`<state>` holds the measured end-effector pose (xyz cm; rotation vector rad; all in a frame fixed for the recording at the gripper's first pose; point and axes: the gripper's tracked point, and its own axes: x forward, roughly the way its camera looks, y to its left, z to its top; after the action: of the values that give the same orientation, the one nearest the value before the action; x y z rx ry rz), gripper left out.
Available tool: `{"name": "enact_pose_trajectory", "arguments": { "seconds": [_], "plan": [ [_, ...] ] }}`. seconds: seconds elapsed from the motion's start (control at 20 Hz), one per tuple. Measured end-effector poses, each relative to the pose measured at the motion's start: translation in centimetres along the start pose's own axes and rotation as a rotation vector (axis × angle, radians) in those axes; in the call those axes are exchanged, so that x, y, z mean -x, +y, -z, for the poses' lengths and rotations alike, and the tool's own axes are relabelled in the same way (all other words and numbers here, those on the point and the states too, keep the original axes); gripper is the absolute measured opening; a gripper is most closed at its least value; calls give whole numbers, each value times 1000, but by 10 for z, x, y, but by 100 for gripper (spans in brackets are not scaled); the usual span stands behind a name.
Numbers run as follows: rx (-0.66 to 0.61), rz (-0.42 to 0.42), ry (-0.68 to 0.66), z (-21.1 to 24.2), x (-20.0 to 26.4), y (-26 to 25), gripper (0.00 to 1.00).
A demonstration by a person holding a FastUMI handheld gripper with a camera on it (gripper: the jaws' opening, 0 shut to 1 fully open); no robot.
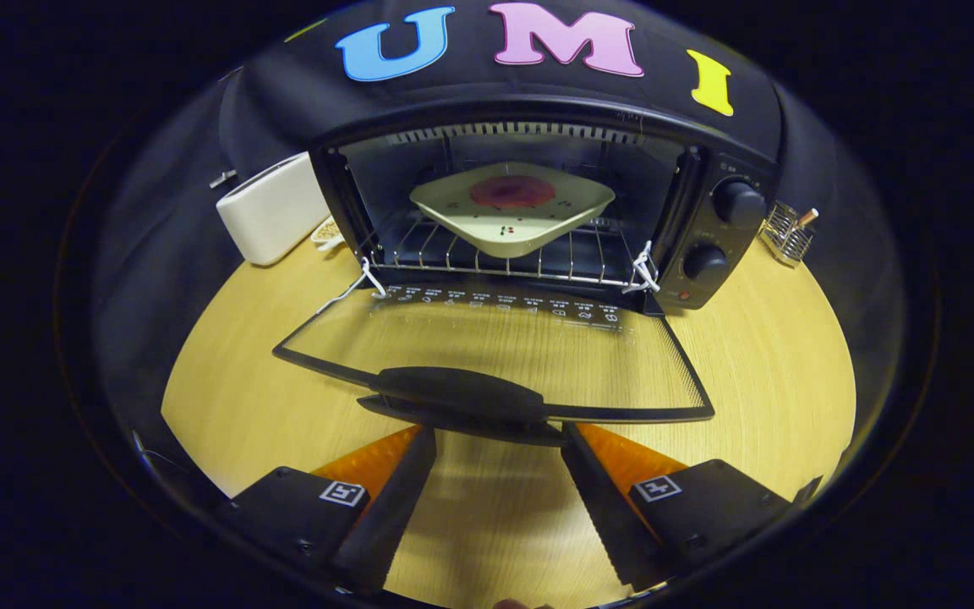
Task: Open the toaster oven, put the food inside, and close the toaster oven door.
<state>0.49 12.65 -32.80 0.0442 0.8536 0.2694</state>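
A white, rounded slot toaster [271, 218] is standing at the far left of the round pale wooden table [774, 372], just beside the left wall of the black toaster oven [538, 203], and something small and pale is peeking out between the two, too small to make out. The oven is sitting at the far middle of the table with its glass door [495, 355] lying fully down toward the near side, the door's black handle [462, 395] running along its near edge. Inside the open cavity, a cream square plate [511, 211] carrying a flat round piece of dark red food [512, 192] is resting on the wire rack [495, 254]. The tool [500, 440] is hovering just short of the door handle, its two fingers standing wide apart with bare table between them and their tips lying just under or against the handle's near edge; whether they are touching it cannot be told. On the oven's right panel two black round knobs [738, 203] are sitting one above the other. At the far right, a small wire basket [787, 233] is standing near the oven's right side.
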Motion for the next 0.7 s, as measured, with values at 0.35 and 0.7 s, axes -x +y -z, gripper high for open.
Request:
{"name": "enact_pose_trajectory", "arguments": {
  "seconds": [0.35,0.7],
  "plan": [
    [-94,-43,-169,-64,41,4,99],
    [-93,-38,-351,-125,83,-5,99]
  ]
}}
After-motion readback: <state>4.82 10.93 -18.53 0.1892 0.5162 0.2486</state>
